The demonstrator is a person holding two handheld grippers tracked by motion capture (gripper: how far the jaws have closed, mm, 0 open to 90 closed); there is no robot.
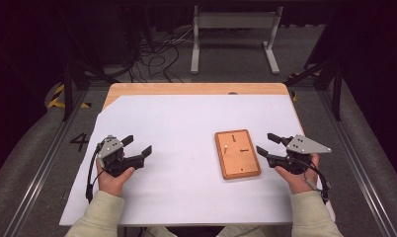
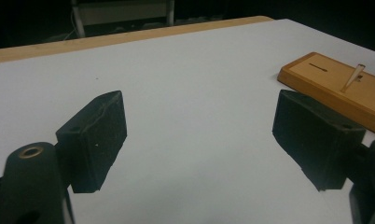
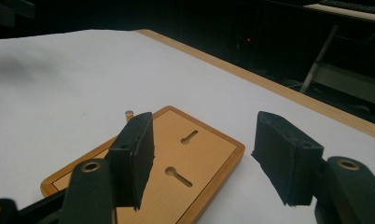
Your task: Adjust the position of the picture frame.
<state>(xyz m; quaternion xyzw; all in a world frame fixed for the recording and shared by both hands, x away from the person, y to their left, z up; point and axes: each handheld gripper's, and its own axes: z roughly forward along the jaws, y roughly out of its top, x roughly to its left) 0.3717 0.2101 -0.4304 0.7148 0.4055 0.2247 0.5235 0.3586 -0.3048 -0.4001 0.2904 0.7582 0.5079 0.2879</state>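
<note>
L gripper [image 1: 135,146]: jaws wide, nothing between, hovering over white sheet [image 1: 177,128], well apart from wooden board [image 1: 237,153]. R gripper [image 1: 265,144]: jaws apart, empty, just beside board's right edge, not touching. Board lies flat on sheet, right of centre; small peg [image 1: 226,147] upright in it, two keyhole slots [image 3: 179,176] visible. Path to board unobstructed.

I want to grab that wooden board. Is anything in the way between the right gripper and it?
Nothing visible is. The right gripper sits just beside the wooden board, jaws open, with bare white paper between them. A small peg stands on the board's far part.
</note>
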